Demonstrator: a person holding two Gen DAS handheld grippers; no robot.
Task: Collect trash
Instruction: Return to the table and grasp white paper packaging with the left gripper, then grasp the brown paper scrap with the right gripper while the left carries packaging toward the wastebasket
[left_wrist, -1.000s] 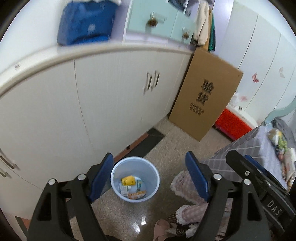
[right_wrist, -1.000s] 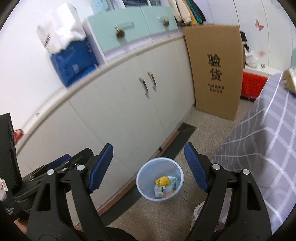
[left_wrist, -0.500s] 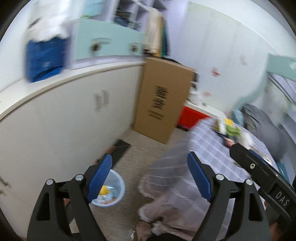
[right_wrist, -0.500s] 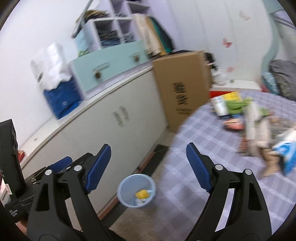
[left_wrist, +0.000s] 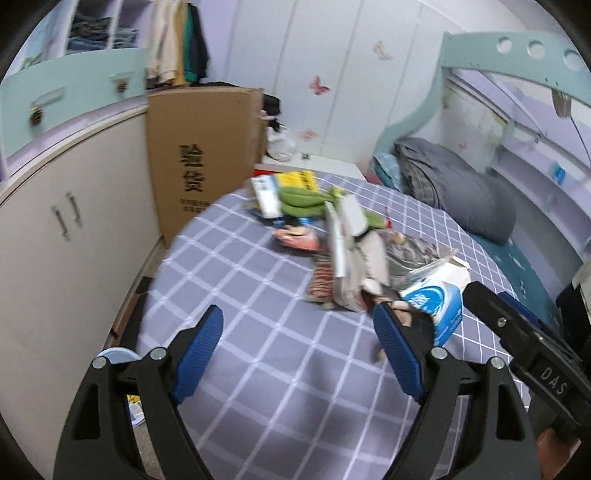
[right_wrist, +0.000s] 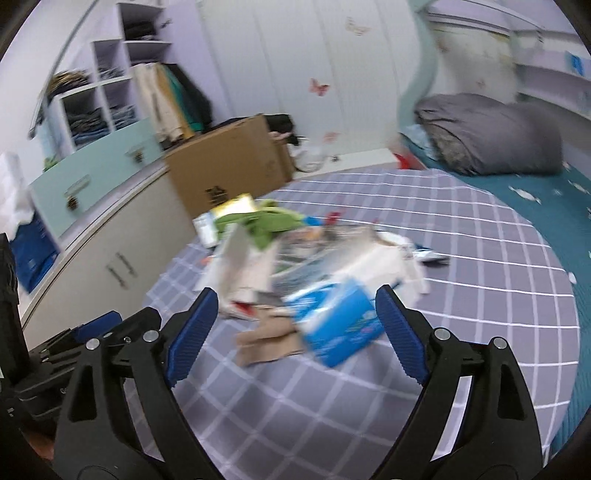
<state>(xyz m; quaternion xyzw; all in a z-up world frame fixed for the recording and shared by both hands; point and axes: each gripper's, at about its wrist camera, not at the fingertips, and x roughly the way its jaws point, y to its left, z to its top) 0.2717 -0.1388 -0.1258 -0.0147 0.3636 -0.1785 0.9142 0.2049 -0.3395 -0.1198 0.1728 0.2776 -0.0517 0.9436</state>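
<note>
A heap of trash lies on a round table with a grey checked cloth (left_wrist: 236, 280) (right_wrist: 480, 295): a blue and white carton (left_wrist: 436, 299) (right_wrist: 336, 314), brown cardboard scraps (right_wrist: 266, 343), white packaging (left_wrist: 341, 243) (right_wrist: 240, 258) and green wrappers (left_wrist: 306, 197) (right_wrist: 269, 221). My left gripper (left_wrist: 299, 350) hangs open over the cloth, short of the heap, with nothing between its fingers. My right gripper (right_wrist: 295, 317) is open and its jaws are still opening; the blue carton sits in the gap, untouched. The pale blue bin (left_wrist: 118, 358) with trash in it peeks out low on the left, behind the left gripper.
White cupboards (left_wrist: 55, 236) (right_wrist: 103, 258) run along the left wall, with a tall cardboard box (left_wrist: 199, 162) (right_wrist: 229, 170) leaning at their end. A bed with grey bedding (left_wrist: 454, 188) (right_wrist: 491, 136) lies beyond the table. The right gripper's body (left_wrist: 532, 362) shows at the lower right.
Both grippers swung right, away from the bin on the floor, and now face the table with the trash heap. The right jaws have widened slightly. Nothing was picked up.
</note>
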